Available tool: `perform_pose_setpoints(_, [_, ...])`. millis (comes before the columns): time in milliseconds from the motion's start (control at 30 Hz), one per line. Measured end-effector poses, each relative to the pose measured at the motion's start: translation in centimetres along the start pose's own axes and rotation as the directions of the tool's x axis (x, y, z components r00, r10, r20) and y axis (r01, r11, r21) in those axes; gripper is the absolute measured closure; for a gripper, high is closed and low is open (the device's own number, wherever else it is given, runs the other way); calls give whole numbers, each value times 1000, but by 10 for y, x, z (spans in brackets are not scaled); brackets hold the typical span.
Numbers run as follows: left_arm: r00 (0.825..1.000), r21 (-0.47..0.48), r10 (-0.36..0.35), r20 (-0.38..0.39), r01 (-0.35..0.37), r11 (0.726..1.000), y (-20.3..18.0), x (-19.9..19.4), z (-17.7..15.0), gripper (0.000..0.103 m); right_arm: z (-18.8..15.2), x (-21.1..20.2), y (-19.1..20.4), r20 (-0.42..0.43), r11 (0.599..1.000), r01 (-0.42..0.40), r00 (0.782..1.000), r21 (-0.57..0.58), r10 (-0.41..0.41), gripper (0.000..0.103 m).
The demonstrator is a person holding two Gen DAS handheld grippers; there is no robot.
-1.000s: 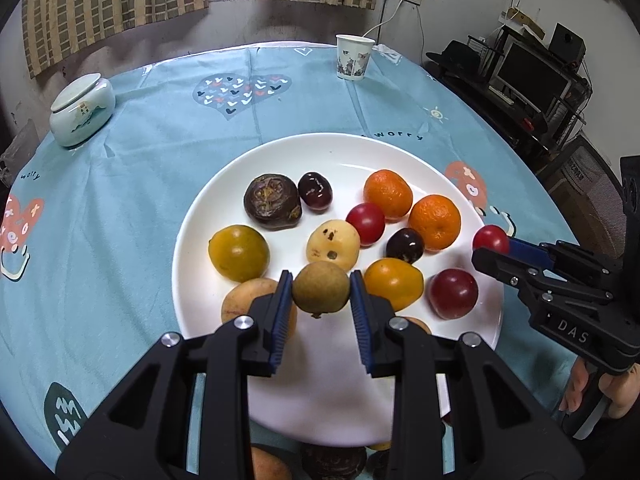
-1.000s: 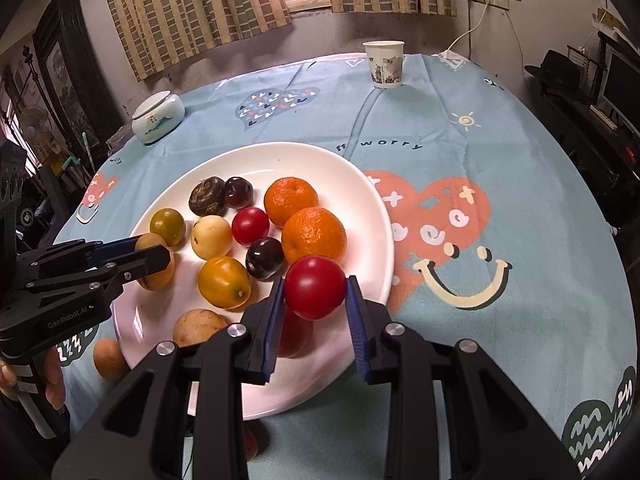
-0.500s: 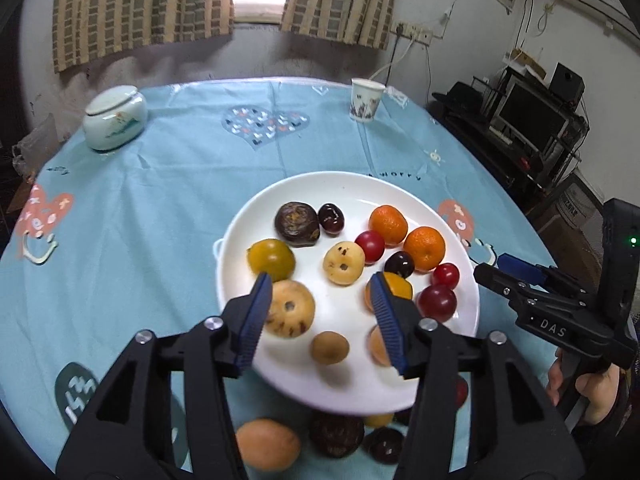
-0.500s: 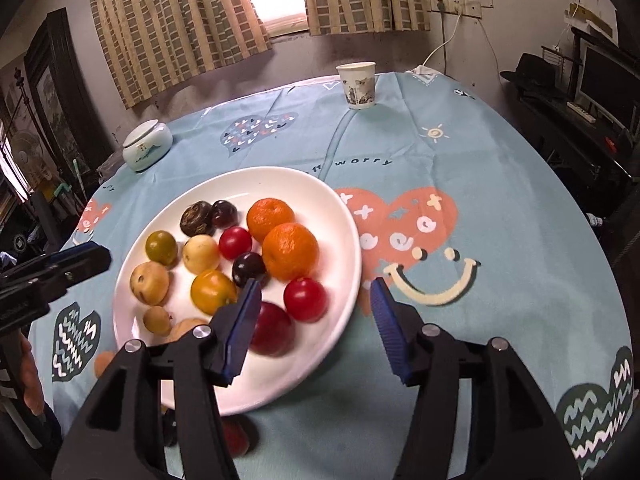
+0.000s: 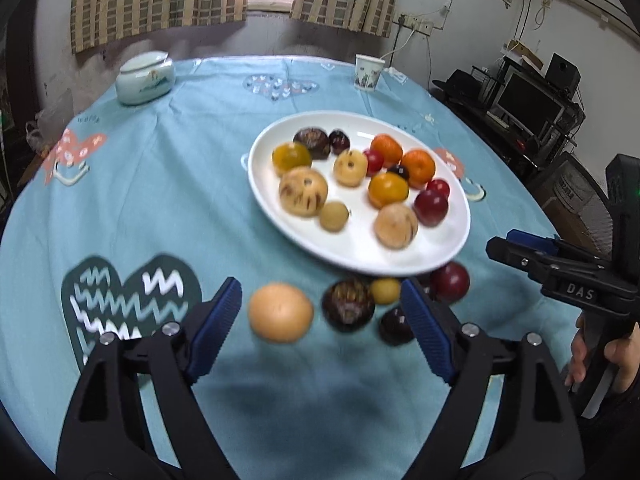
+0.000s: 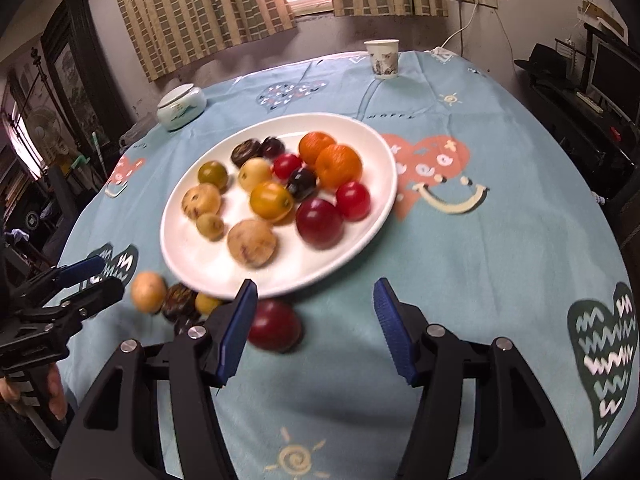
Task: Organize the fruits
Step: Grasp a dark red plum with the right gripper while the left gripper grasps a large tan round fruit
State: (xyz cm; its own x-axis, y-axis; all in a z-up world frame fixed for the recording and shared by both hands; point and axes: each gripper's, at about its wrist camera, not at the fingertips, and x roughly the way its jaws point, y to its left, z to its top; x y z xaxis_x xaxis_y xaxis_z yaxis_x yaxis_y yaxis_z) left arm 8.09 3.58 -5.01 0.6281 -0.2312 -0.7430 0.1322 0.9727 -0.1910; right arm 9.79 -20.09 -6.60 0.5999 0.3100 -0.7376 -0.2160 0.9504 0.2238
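A white plate (image 5: 360, 256) on the blue cloth holds several fruits: oranges, plums, yellow and tan ones. More lie loose on the cloth by its near rim: a tan fruit (image 5: 280, 312), a dark wrinkled one (image 5: 348, 310), a small yellow one (image 5: 385, 290), a dark plum (image 5: 396, 326) and a red plum (image 5: 450, 282). My left gripper (image 5: 320, 286) hovers short of them, its jaws opening, gripping nothing. My right gripper (image 6: 316, 286) is near the plate's (image 6: 192, 256) rim, its jaws opening and empty. The red plum (image 6: 274, 326) lies by its left finger.
A lidded pale ceramic jar (image 5: 146, 78) and a paper cup (image 5: 369, 72) stand at the table's far side. A monitor and shelves (image 5: 528, 106) are beyond the right edge. A person's hand (image 5: 600, 356) holds the right gripper's handle.
Both grippers let go of their fruit on the plate, a small brown one on the left and a red one on the right. Both opened and drew back toward the near edge.
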Motion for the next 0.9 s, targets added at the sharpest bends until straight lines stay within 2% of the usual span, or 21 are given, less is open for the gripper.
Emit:
perform_pose_setpoints(267, [997, -78, -31, -67, 26, 997, 24, 5, -27, 18, -30, 19, 14, -90, 998, -58, 994, 5, 58, 42])
perform_pose_setpoints(633, [996, -94, -18, -92, 9, 996, 36, 2, -39, 18, -24, 42, 17, -76, 997, -77, 994, -26, 75, 42])
perform_pose_setpoints(700, [996, -94, -17, -91, 8, 996, 36, 3, -38, 18, -22, 44, 15, -66, 994, -109, 992, -22, 108, 52])
perform_pose_setpoints(733, [995, -91, -16, -93, 8, 996, 36, 4, -37, 18, -21, 44, 14, -67, 990, -138, 988, -14, 136, 61])
perform_pose_setpoints(900, [993, -84, 7, -114, -17, 996, 37, 12, -35, 18, -25, 34, 15, -77, 992, -125, 989, -10, 124, 62])
